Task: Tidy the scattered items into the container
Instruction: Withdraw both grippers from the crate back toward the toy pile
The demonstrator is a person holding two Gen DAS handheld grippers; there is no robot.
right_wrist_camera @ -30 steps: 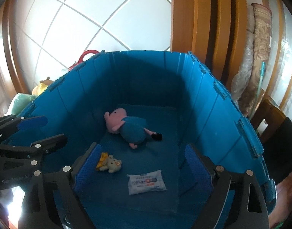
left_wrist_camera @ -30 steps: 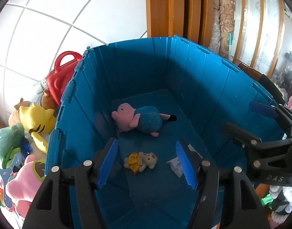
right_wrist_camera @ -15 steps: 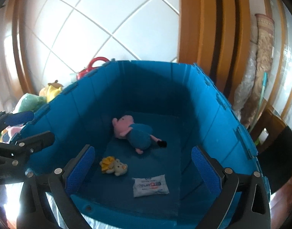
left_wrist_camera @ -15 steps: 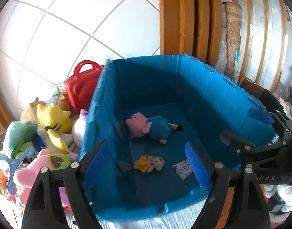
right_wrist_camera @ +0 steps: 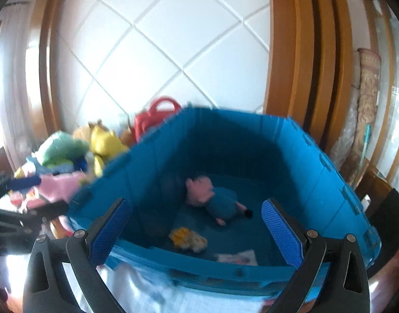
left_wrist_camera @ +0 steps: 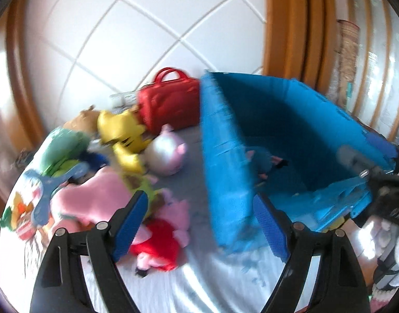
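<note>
The blue bin (left_wrist_camera: 225,161) stands on a white cloth; it also shows in the right wrist view (right_wrist_camera: 329,182). Inside lie a pink-and-blue pig plush (right_wrist_camera: 212,198), a small yellow-and-white plush (right_wrist_camera: 189,238) and a white wipes packet (right_wrist_camera: 237,257). Left of the bin lies a pile of toys: a red-dressed pig plush (left_wrist_camera: 160,245), a pink plush (left_wrist_camera: 95,198), a white-and-pink round plush (left_wrist_camera: 165,154), a yellow plush (left_wrist_camera: 123,130) and a green plush (left_wrist_camera: 63,148). My left gripper (left_wrist_camera: 199,224) is open and empty, above the bin's near-left corner. My right gripper (right_wrist_camera: 196,232) is open and empty, over the bin's front wall.
A red handbag (left_wrist_camera: 170,101) stands behind the toys against a white tiled wall (left_wrist_camera: 121,39). Wooden door frames (right_wrist_camera: 303,52) and a rolled rug (right_wrist_camera: 366,91) stand behind and right of the bin. A dark chair (right_wrist_camera: 387,214) is at the right.
Both grippers have pulled back and up out of the bin. The left one has swung left, so the toy pile now fills its view. Both stay open and empty.
</note>
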